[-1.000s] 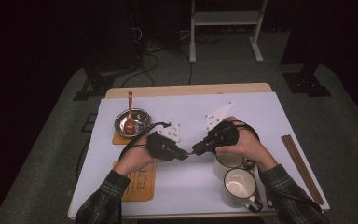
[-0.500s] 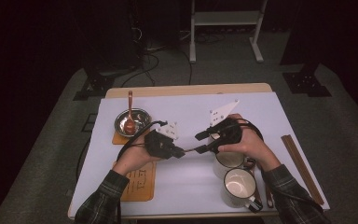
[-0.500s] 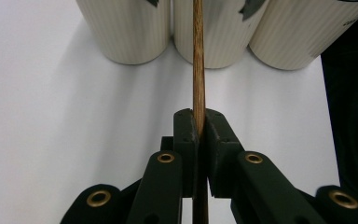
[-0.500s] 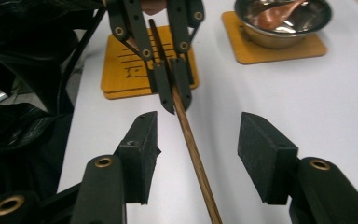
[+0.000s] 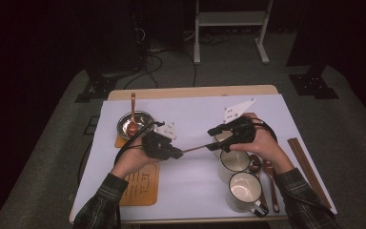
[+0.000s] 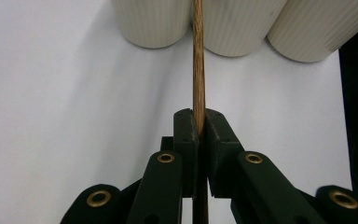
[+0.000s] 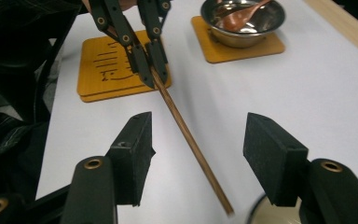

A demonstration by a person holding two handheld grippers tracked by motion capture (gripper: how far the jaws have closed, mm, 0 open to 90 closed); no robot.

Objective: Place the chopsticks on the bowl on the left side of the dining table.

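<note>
On the white table point(image 5: 195, 191), I judge the handover done. My right gripper point(image 7: 193, 149) has just been opening; its jaws stand wide around the chopstick point(image 7: 186, 135) without touching it. My left gripper point(image 6: 199, 135) clamps one end, holding it above the table; placing remains.

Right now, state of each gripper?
Left gripper: shut on the wooden stick.
Right gripper: open, jaws have just been opening; stick lies between them, pads clear of it.
</note>
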